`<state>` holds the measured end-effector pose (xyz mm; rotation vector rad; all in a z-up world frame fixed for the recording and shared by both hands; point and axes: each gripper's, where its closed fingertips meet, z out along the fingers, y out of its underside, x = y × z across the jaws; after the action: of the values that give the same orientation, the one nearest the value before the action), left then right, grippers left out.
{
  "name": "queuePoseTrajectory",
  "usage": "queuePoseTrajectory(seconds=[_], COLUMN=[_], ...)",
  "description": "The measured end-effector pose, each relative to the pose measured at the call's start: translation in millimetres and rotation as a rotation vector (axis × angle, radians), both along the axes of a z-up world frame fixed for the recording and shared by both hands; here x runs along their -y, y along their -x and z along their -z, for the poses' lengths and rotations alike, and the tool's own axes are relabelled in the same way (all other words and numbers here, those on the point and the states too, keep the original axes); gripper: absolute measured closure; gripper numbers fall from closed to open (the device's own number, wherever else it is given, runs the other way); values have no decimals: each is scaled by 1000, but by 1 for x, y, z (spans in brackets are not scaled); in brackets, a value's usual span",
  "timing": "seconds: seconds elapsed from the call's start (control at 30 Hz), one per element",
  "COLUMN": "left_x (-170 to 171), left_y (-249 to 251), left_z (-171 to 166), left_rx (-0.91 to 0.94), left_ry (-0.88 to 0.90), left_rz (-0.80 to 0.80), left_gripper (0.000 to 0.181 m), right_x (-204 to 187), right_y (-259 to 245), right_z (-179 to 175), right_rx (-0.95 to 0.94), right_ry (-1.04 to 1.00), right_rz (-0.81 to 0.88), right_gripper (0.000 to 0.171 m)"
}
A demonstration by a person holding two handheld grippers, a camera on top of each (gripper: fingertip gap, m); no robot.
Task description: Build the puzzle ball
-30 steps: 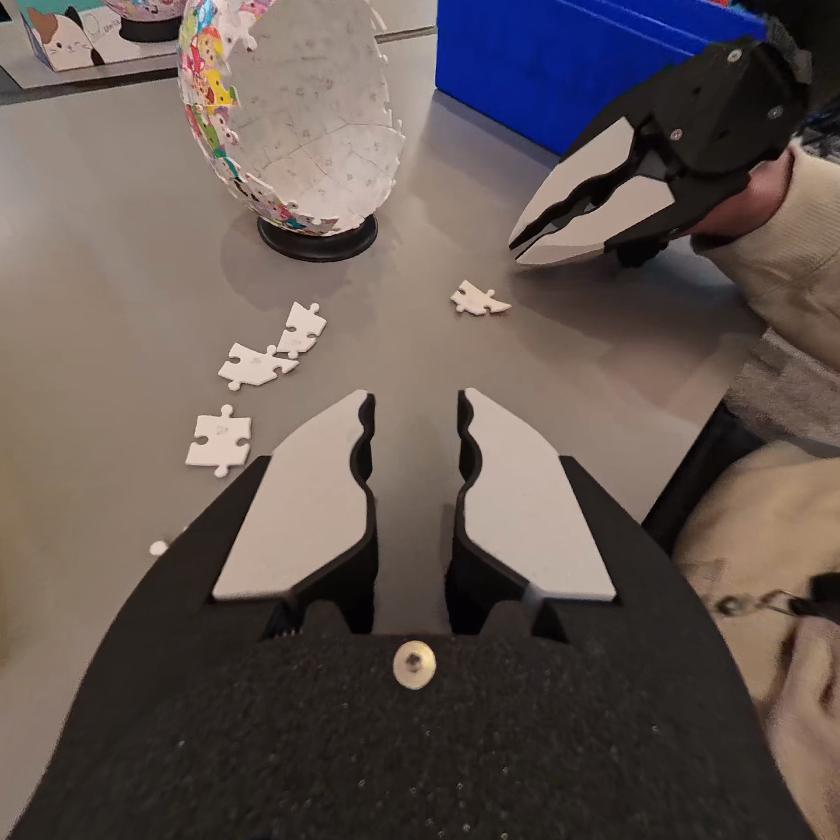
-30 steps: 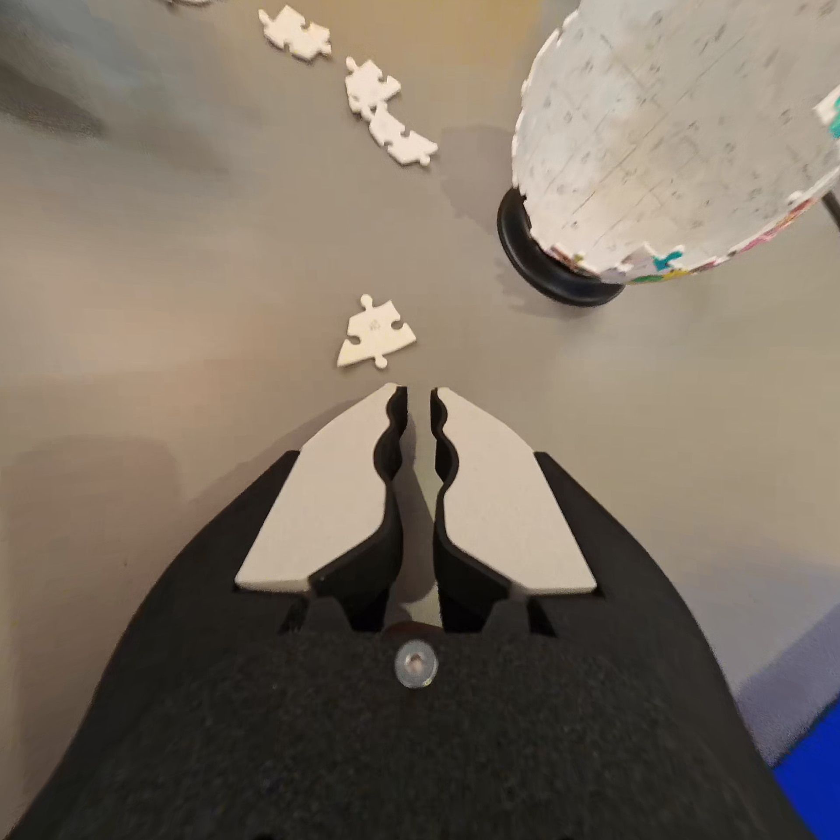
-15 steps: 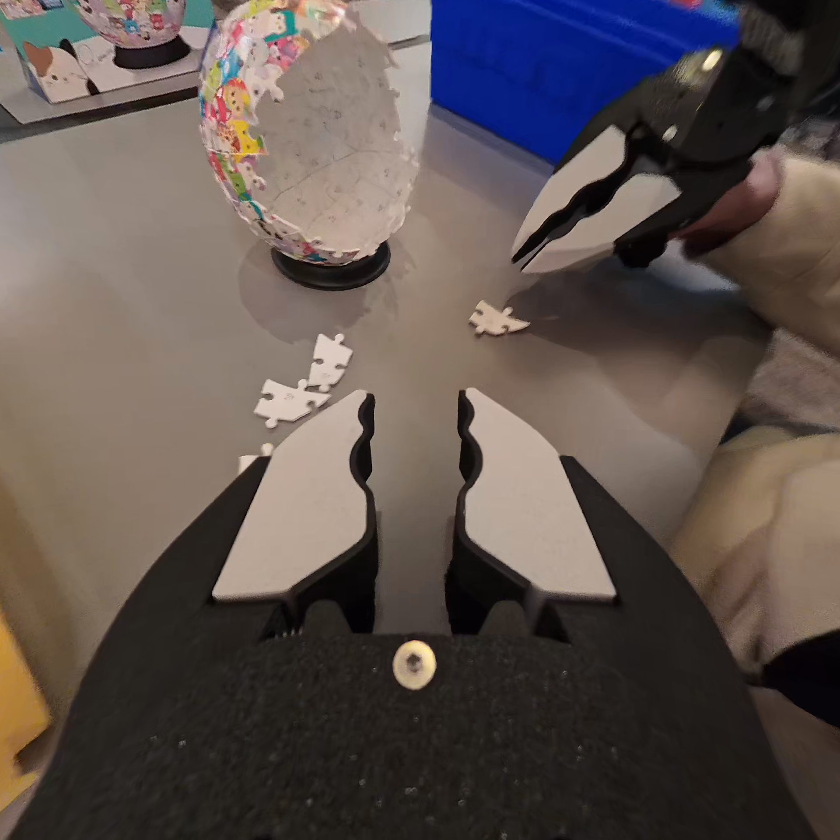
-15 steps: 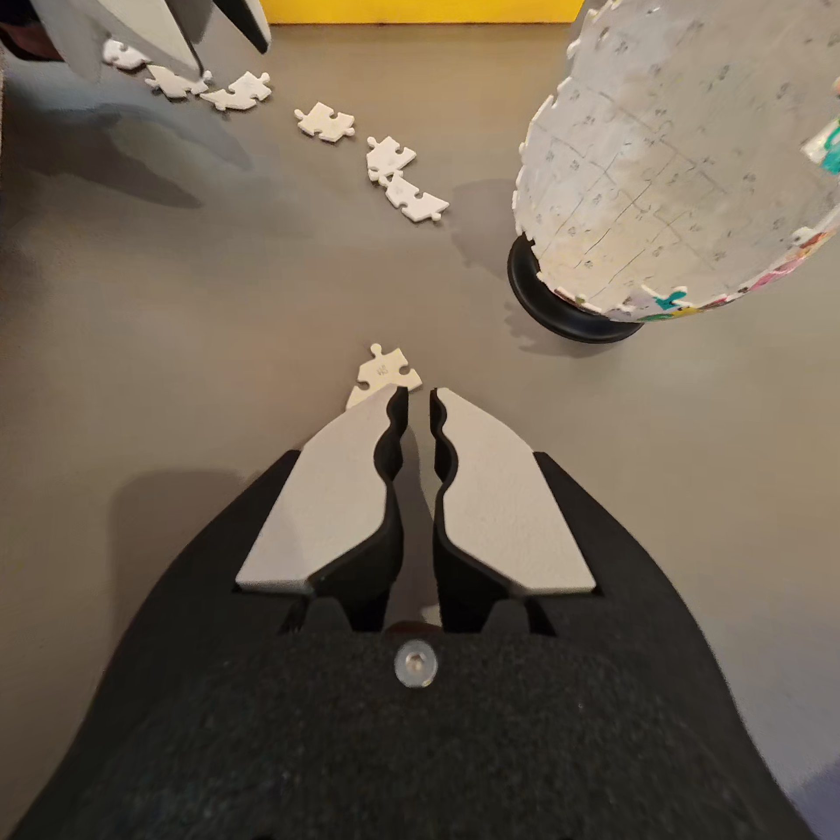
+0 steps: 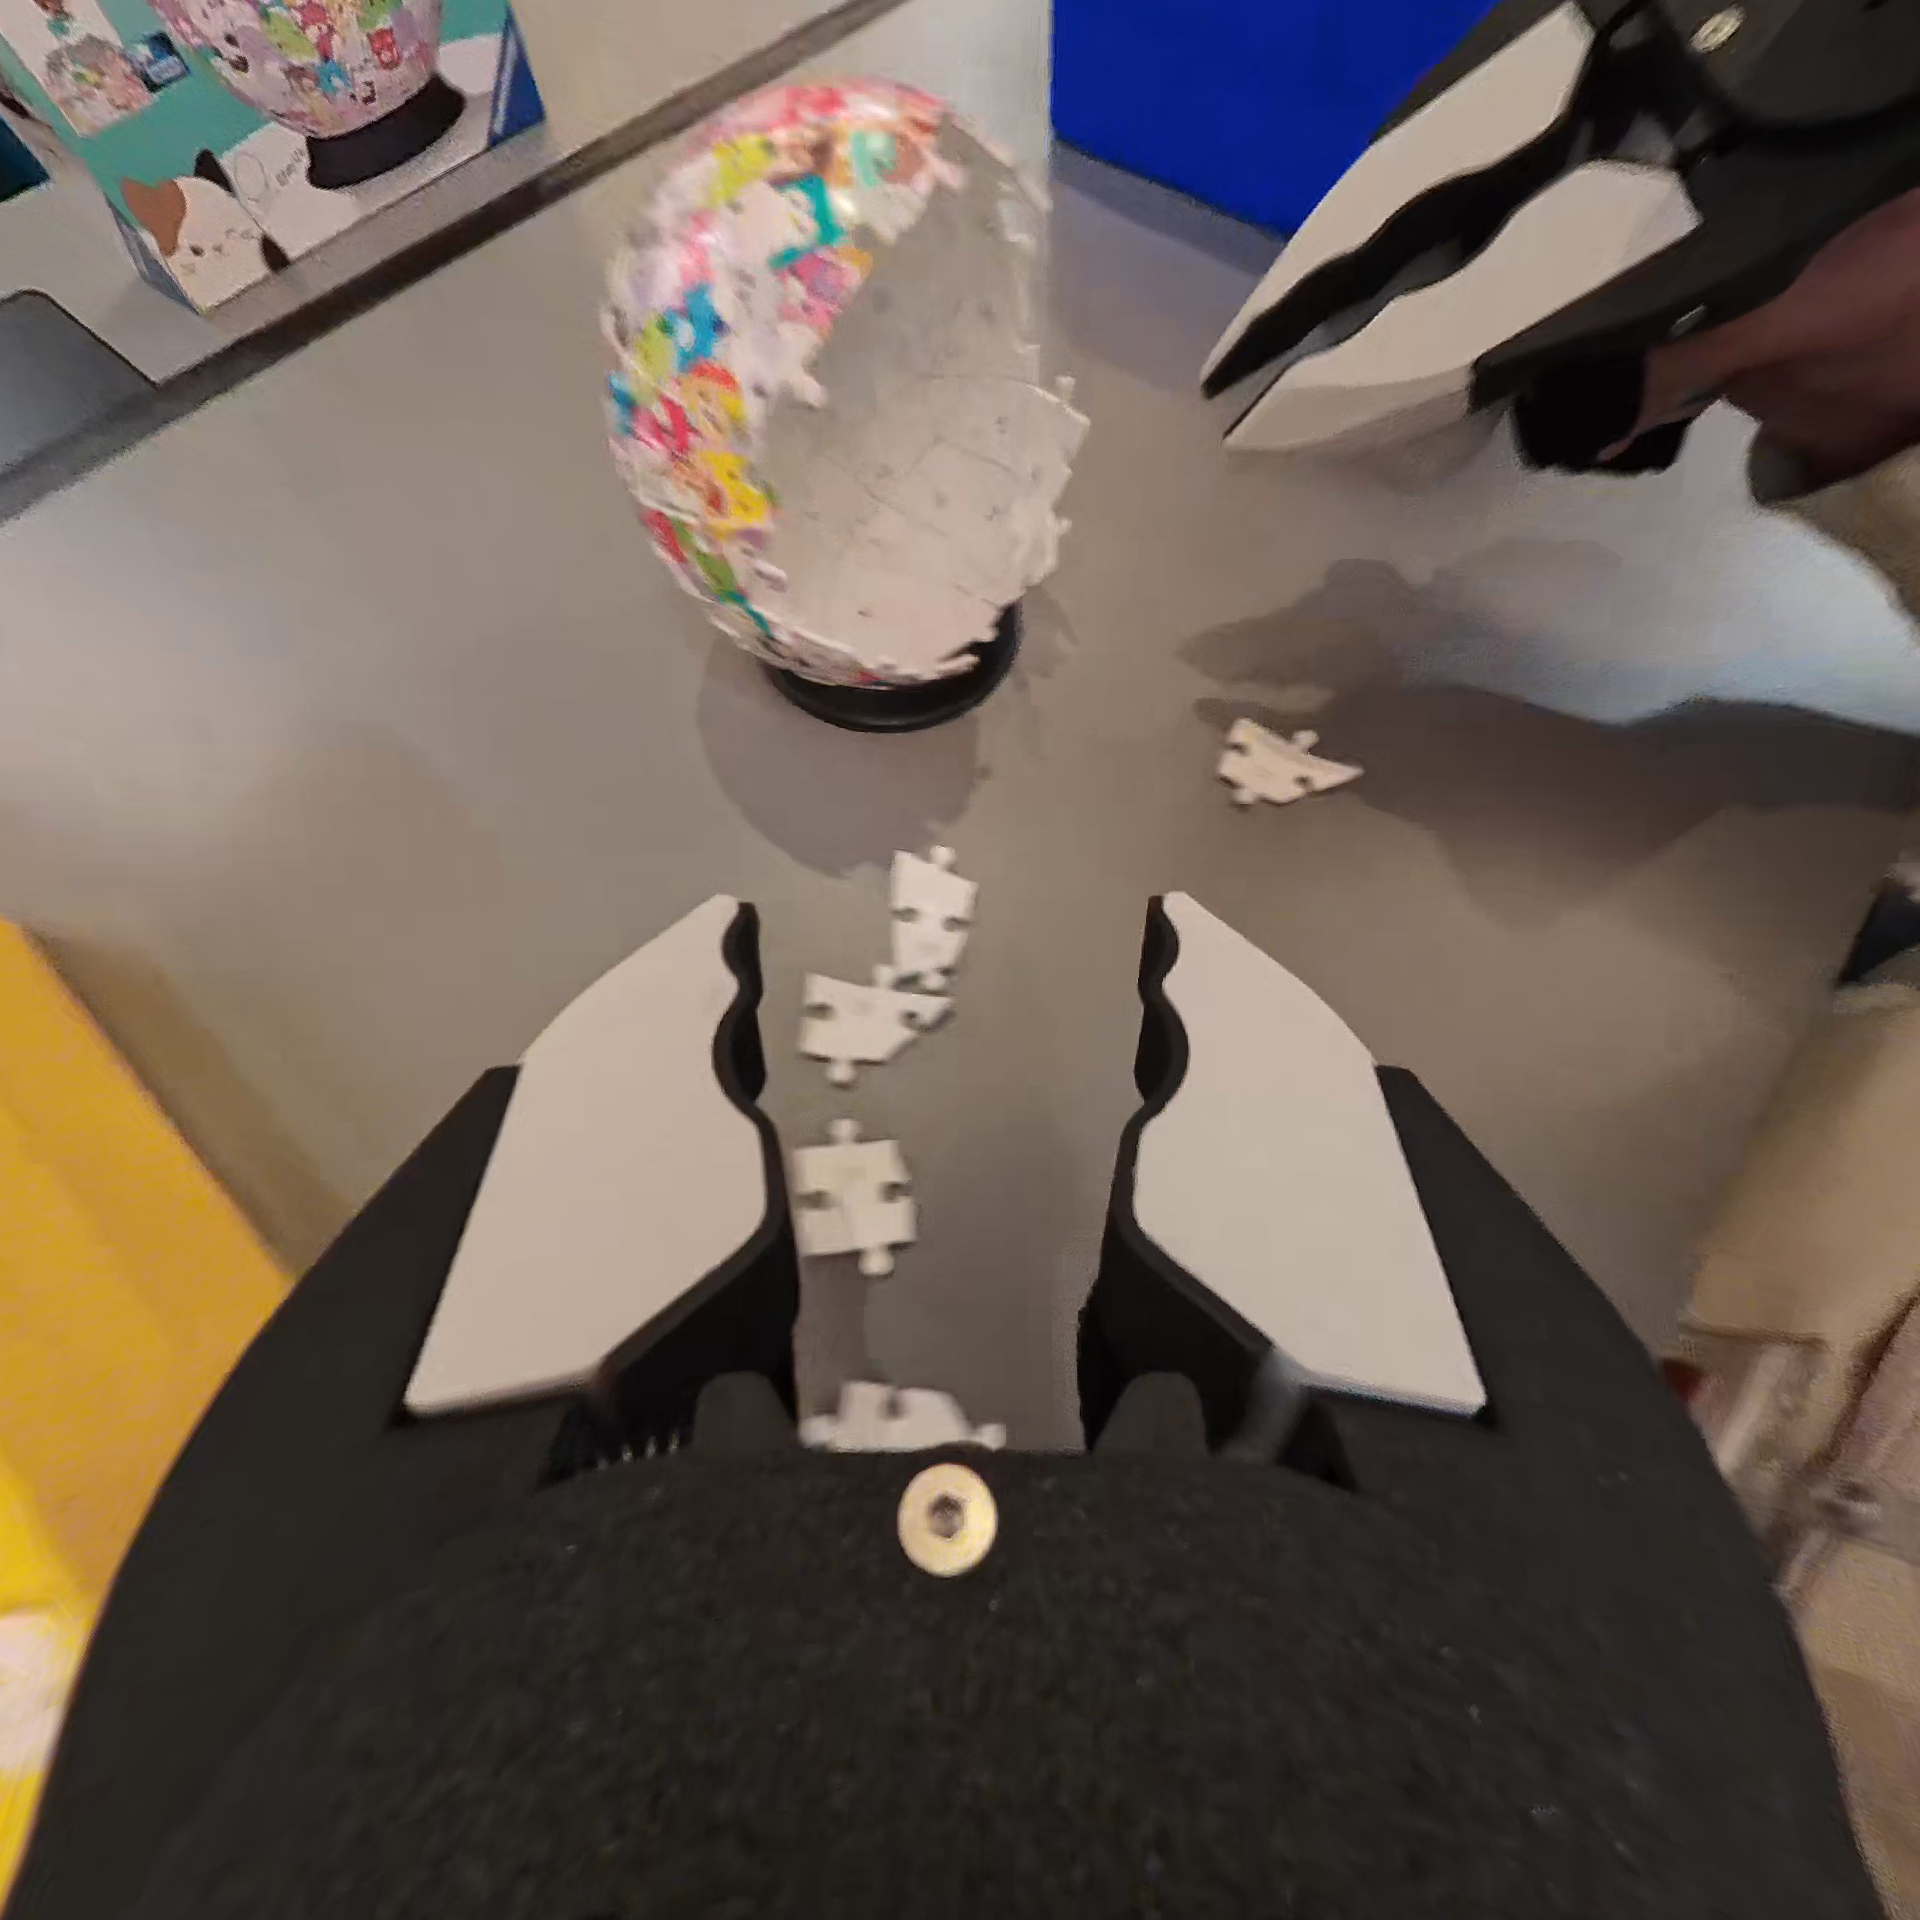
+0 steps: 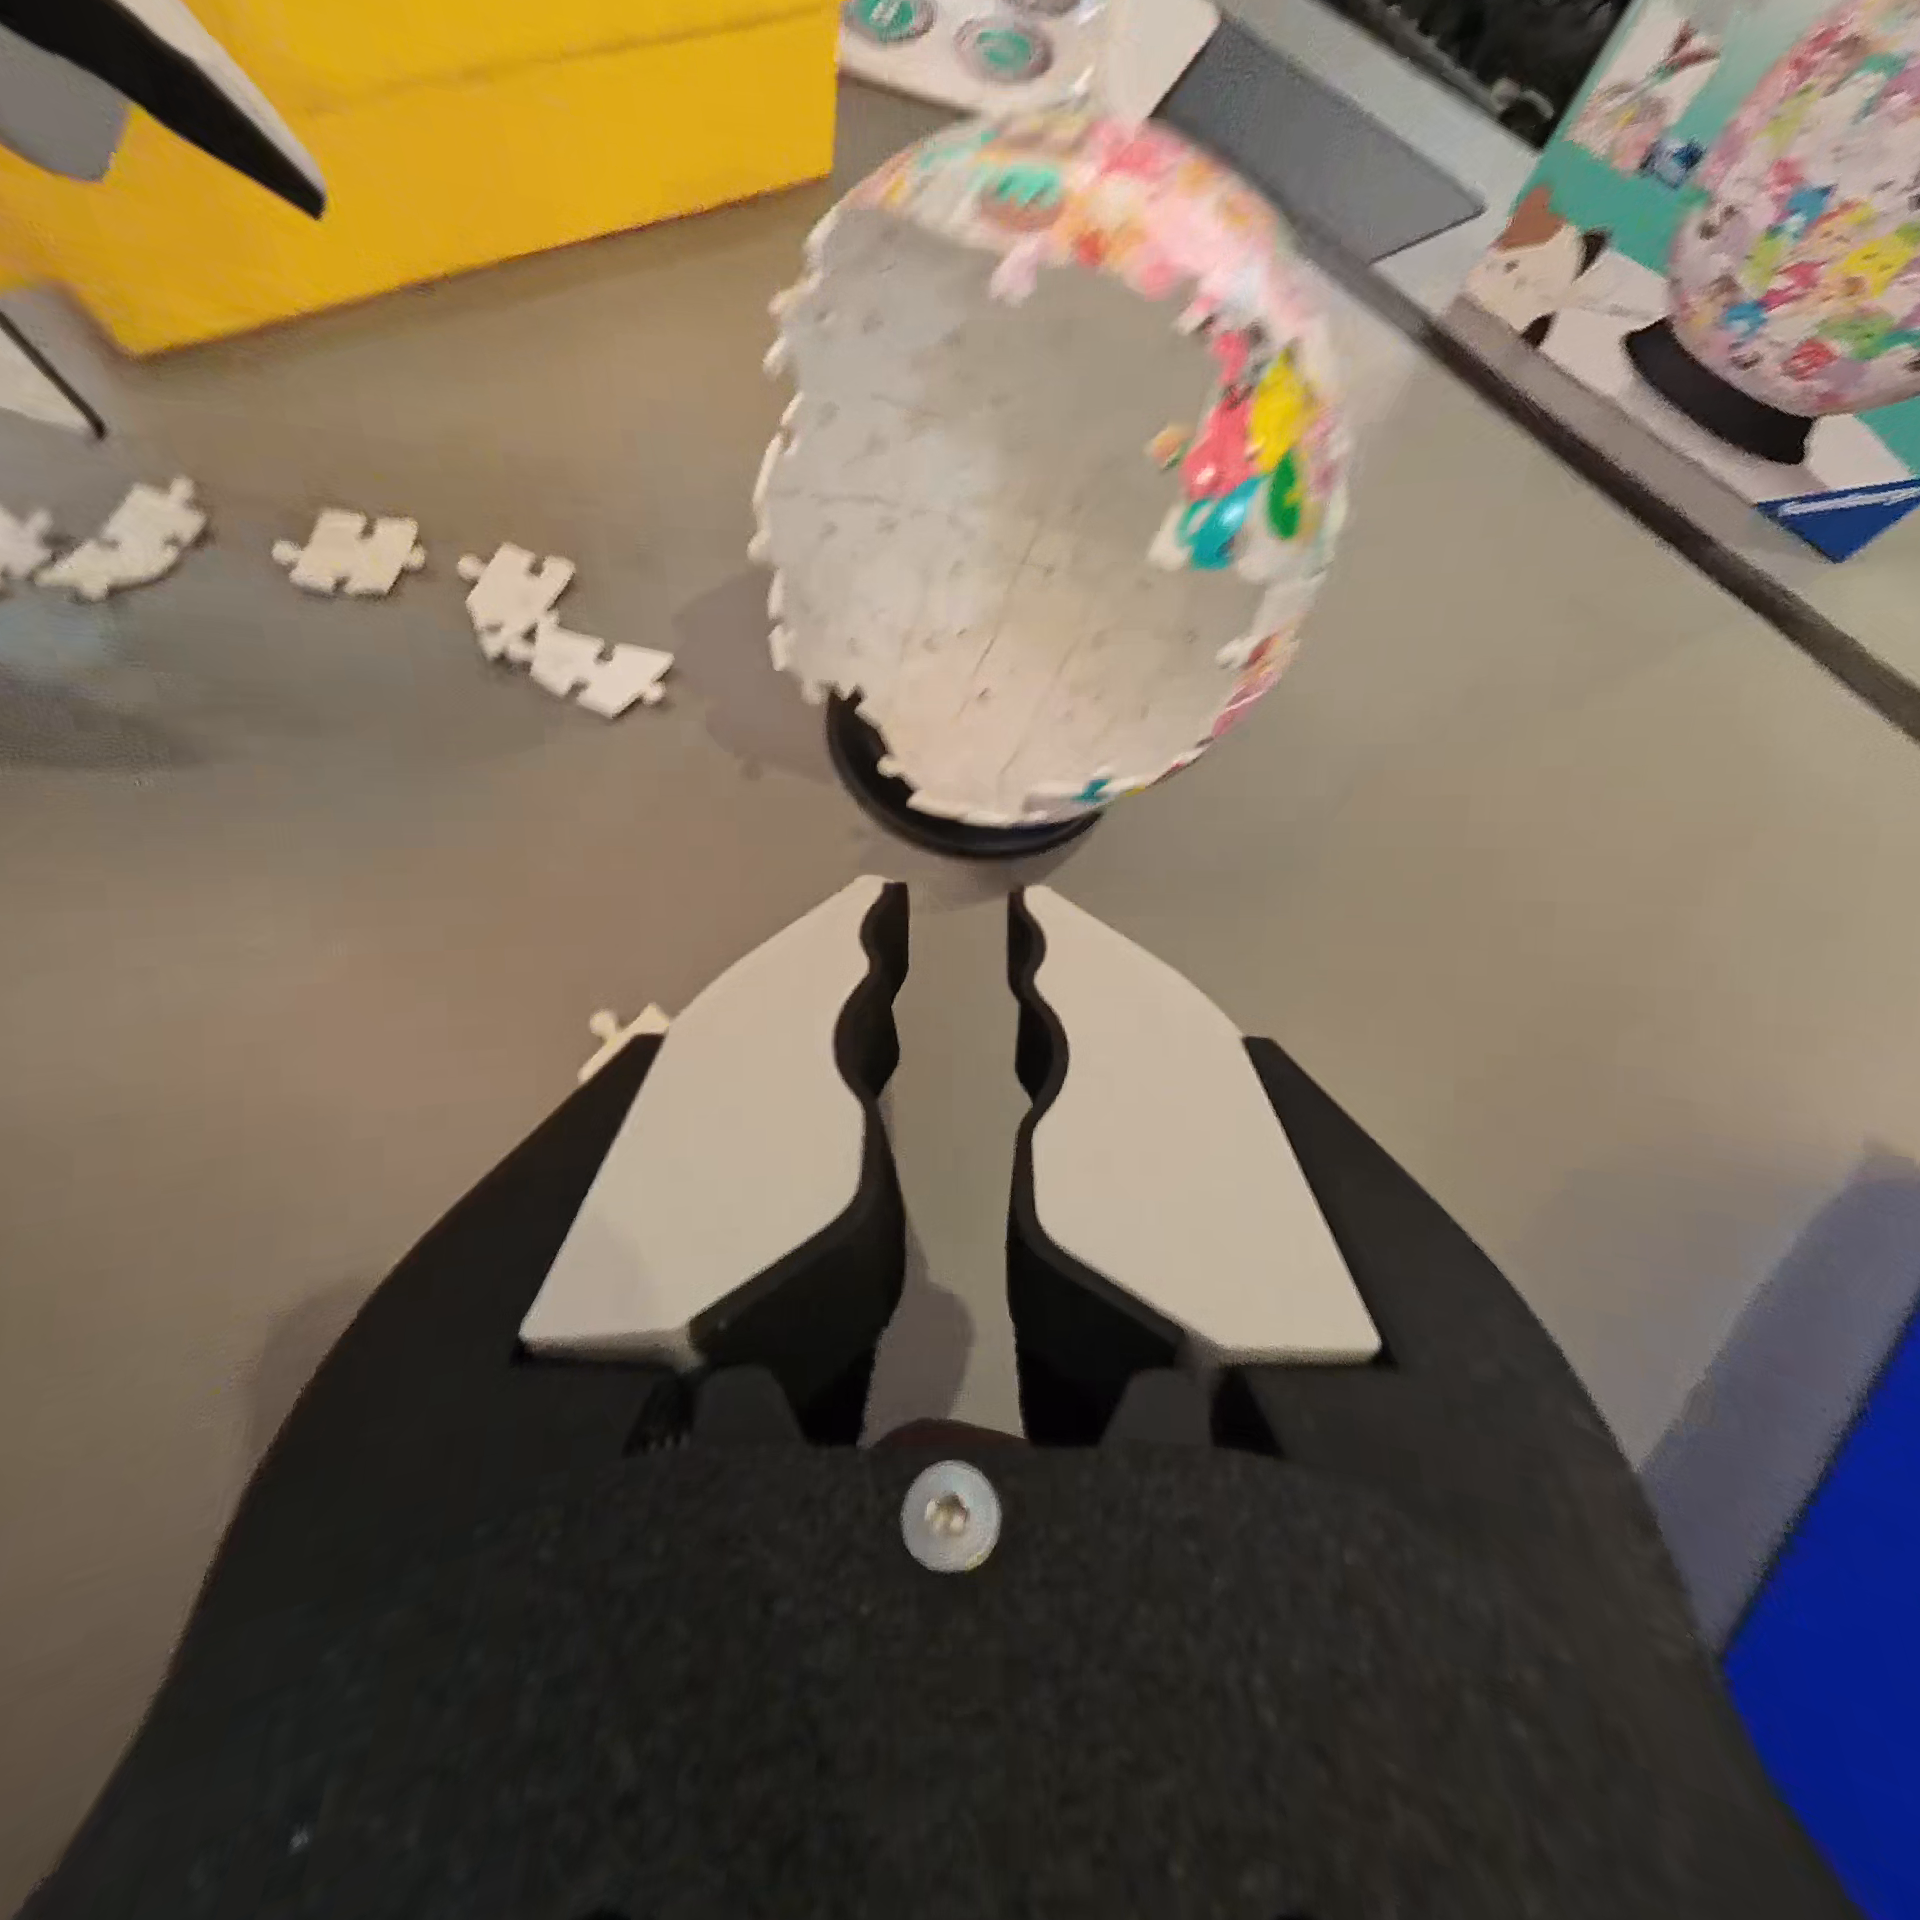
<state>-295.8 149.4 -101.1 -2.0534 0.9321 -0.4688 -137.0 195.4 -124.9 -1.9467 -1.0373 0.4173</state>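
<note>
Between my spread left hand-held gripper (image 5: 945, 914) jaws lay loose pieces (image 5: 854, 1193), strung lengthwise toward the puzzle ball (image 5: 831, 405); right hand-held gripper (image 6: 961, 894) slightly parted, empty.

table (image 5: 312, 644): grey, matte
on it: black stand (image 5: 899, 691) w/ part-built puzzle ball (image 5: 831, 416); loose white pieces (image 5: 914, 925); yellow bin (image 6: 468, 135); blue bin (image 5: 1195, 94); puzzle box (image 5: 260, 125)

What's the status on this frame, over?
Left gripper open, empty, over loose puzzle pieces. Right gripper narrowly open, empty, facing puzzle ball. Ball half built, on black stand. Nothing blocking.
</note>
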Motion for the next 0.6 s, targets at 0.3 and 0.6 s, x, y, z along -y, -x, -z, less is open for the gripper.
queuePoseTrajectory(seconds=[0.3, 0.6], left_x=[-71, -126], left_y=[12, -5], left_z=[-33, 21], left_rx=[-333, -342], left_ry=[149, 473], left_rz=[428, 699], left_gripper=[99, 90], right_x=[-31, -31], right_y=[-1, 15], right_z=[-3, 26], right_rx=[-43, -43], right_ry=[221, 326], right_rz=[-17, 64], right_gripper=[134, 137])
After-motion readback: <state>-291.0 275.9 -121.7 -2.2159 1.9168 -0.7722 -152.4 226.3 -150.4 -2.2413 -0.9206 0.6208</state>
